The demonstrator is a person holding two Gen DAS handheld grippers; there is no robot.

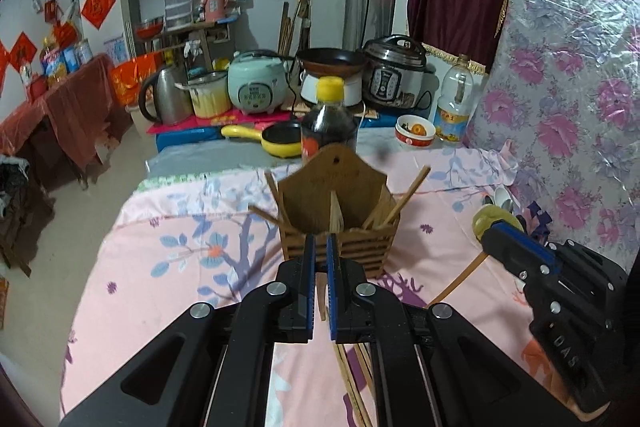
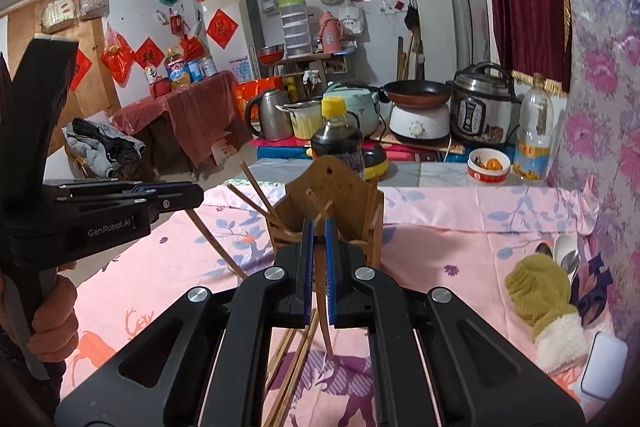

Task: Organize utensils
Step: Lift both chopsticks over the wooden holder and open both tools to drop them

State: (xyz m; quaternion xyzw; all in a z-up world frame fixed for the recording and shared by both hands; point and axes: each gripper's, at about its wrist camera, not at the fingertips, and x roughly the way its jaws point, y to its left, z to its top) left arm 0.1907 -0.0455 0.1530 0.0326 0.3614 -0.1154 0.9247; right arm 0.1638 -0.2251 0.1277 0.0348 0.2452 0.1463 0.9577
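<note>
both tongs are pinched on a chopstick each: the left tongs (image 1: 320,241) on a chopstick (image 1: 322,301), the right tongs (image 2: 319,227) on another chopstick (image 2: 325,323), with loose chopsticks (image 2: 294,367) lying beneath on the pink cloth (image 2: 440,227). just ahead stands the wooden utensil holder (image 1: 340,215) holding more sticks. spoons (image 2: 566,255) and a green mitten (image 2: 540,291) lie off right. a dark sauce bottle (image 1: 328,123) stands behind the holder, then the cookers.

The left gripper (image 2: 176,203), at the left edge of the right wrist view, carries the white marking "GenRobot.AI" on its black body. The right gripper (image 1: 490,231), at the right edge of the left wrist view, carries raised letters reading "DAS". Other labels and the red wall signs are not legible.
</note>
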